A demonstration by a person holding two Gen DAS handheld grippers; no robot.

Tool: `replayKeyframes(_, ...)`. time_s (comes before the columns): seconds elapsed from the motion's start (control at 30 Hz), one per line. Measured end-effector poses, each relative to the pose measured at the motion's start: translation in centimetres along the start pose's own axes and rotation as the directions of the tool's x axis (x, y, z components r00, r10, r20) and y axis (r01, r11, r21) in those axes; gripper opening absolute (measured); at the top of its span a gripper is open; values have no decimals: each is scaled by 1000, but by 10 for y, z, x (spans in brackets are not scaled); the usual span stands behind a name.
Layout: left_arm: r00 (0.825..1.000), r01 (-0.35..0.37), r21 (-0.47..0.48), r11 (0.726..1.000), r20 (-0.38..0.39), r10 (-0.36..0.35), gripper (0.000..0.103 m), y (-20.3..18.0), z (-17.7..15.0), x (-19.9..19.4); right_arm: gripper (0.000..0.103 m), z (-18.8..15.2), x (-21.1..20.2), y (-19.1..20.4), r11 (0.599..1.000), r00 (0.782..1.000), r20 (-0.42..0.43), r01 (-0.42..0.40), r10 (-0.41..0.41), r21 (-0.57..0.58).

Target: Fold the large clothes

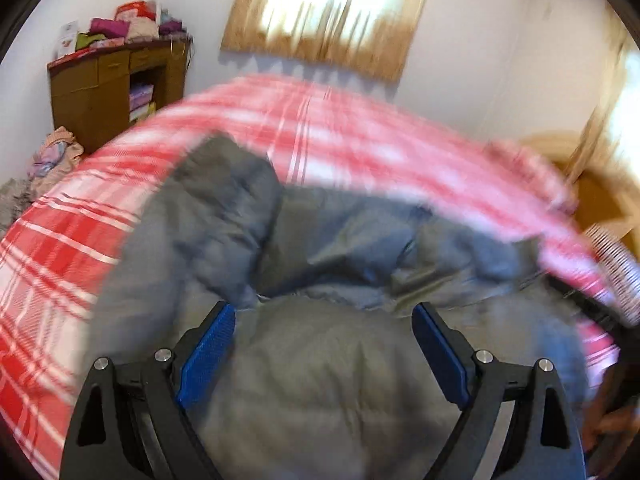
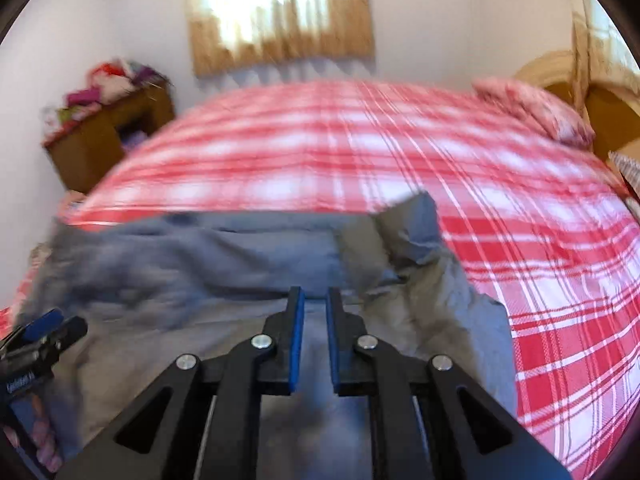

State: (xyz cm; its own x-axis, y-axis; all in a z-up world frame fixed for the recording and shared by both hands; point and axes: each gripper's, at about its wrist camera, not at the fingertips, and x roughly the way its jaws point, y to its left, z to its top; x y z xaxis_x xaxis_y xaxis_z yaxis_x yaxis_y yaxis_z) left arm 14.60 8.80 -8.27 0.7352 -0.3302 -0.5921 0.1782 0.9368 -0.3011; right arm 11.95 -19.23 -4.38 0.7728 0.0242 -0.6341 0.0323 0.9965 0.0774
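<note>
Bed: a wide bed covered by a red-and-white plaid bedspread (image 2: 400,152) fills the middle of both views; the spread reaches from the near edge to the far wall; motion blur smears its stripes
Garment: a large grey garment (image 1: 328,360) lies crumpled on the near part of the bedspread; one section runs up and away on the left of the left wrist view; folds and a raised corner stand on its right side in the right wrist view; what kind of garment it is cannot be told, perhaps a shirt or jacket
Left gripper: the left gripper (image 1: 324,344) hovers above the grey garment with its blue-padded fingers (image 1: 206,354) spread wide; only cloth lies below the gap, none pinched; it also shows at the left edge of the right wrist view, held in a hand (image 2: 40,436)
Right gripper: the right gripper (image 2: 315,312) has its blue pads brought close together with only a narrow slit between; whether any cloth is nipped there cannot be told; the garment lies just beyond and beneath its tips
Far wall: pale wall with a bright window behind a tan curtain (image 1: 332,16); light washes out the centre
Left corner: a brown wooden cabinet (image 1: 108,92) against the wall; folded clothes piled on top and on its shelf; a heap of pastel cloth (image 1: 56,156) at its foot
Right side: a patterned pink pillow (image 2: 536,112) near a wooden headboard (image 2: 600,116)
</note>
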Motion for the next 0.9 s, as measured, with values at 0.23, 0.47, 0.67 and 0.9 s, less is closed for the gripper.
replayKeyframes(0.23, 981, -32, -47, 998, 189, 41, 91, 56, -22, -126, 13, -17, -9, 67, 993, 994, -8, -107, 107, -53)
replayKeyframes(0.47, 982, -120, -229, 966, 119, 150, 91, 90, -73, -127, 13, -37, 33, 94, 995, 991, -98, -97, 95, -17)
replayKeyframes(0.67, 986, -96, -240, 966, 112, 126, 91, 60, -102, -109, 11, -59, 59, 90, 997, 986, -161, -58, 50, -46)
replayKeyframes(0.9, 994, -25, -290, 957, 94, 54, 91, 50, -95, -79, 10, -39, 44, 75, 996, 981, -170, -95, 93, 0)
